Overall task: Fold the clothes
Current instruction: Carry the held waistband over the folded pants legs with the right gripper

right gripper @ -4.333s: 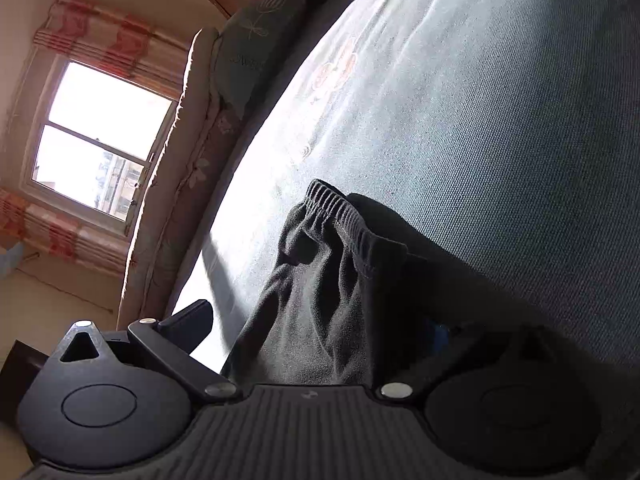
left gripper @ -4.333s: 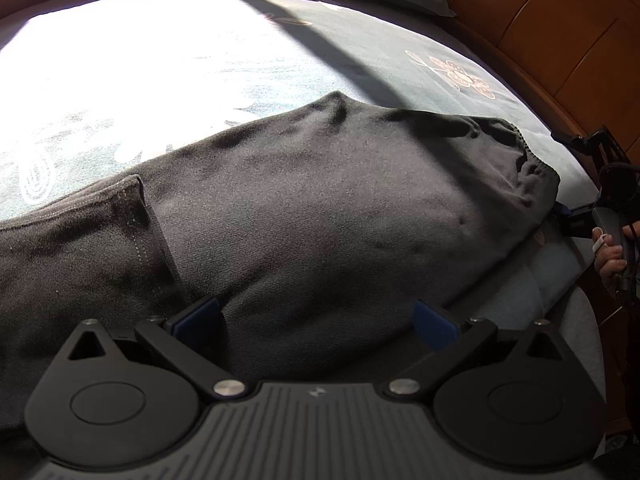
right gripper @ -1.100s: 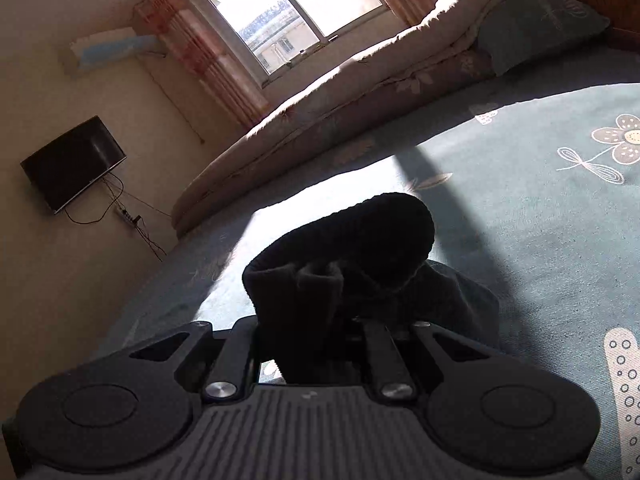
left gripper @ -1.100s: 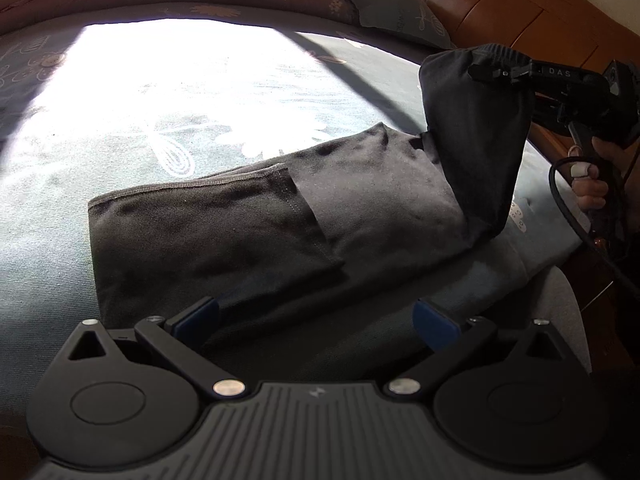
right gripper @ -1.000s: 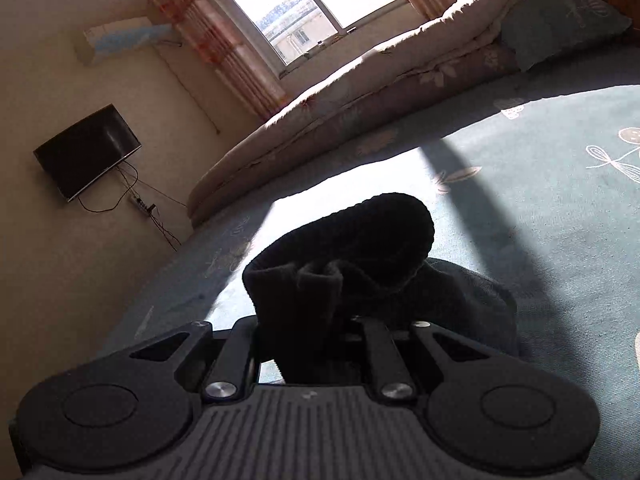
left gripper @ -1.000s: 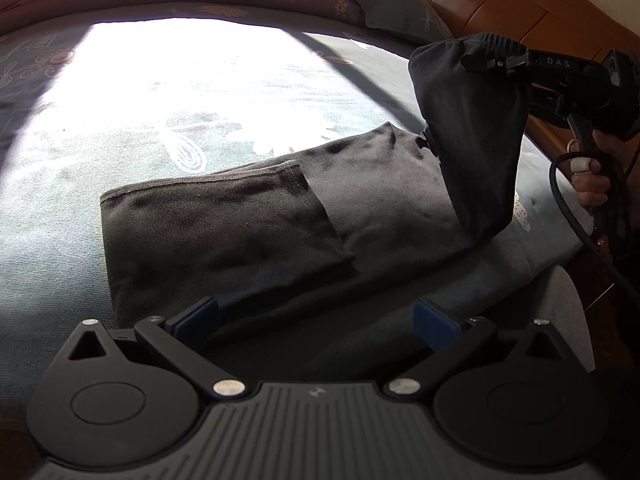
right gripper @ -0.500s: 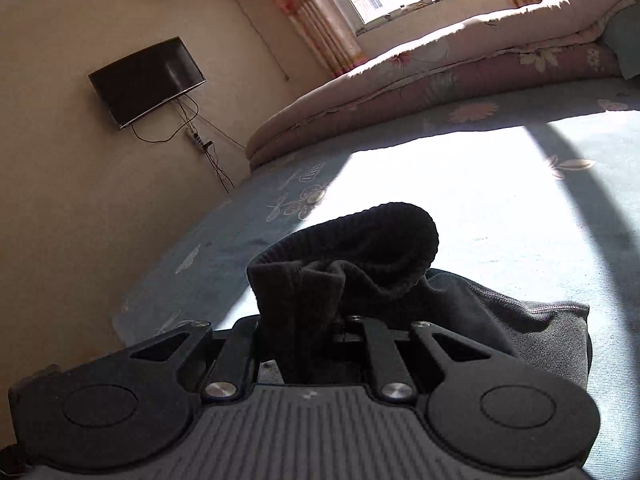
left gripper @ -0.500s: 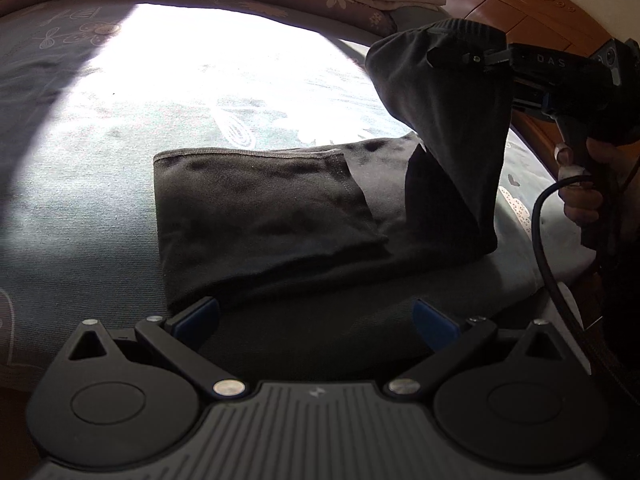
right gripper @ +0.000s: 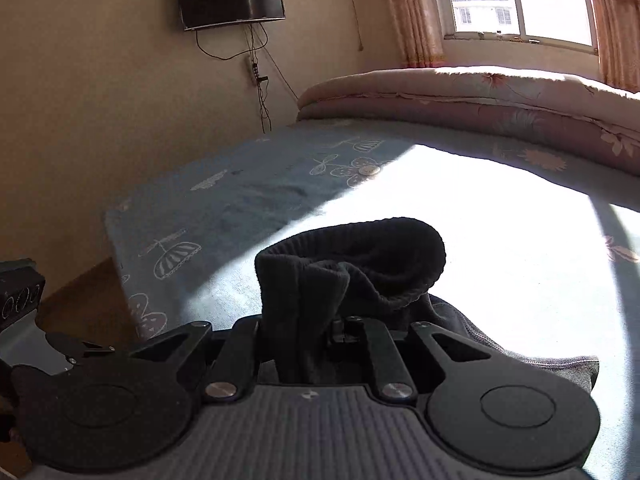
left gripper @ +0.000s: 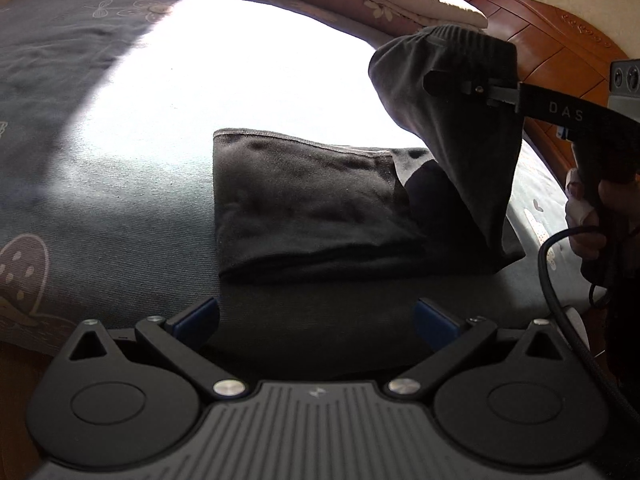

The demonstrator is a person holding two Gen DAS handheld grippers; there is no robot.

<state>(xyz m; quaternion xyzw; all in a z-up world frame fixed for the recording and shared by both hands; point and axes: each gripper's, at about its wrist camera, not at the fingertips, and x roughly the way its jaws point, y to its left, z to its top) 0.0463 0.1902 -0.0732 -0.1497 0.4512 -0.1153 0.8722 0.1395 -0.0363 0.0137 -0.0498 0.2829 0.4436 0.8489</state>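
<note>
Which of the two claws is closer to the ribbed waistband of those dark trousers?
Right. The right claw is clamped on the ribbed waistband, holding it above the bed. The left claw hangs open, short of the folded trouser legs.

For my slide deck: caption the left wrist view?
Right gripper lifts dark garment's ribbed waistband over the bed.

Left gripper: black body, ribbed grey centre plate, two round black discs, silver screws, blue-padded fingers.
Right gripper: same black build; white "DAS" lettering along its arm; black cable looping below the handle.
Hand: white tape on one finger.
</note>
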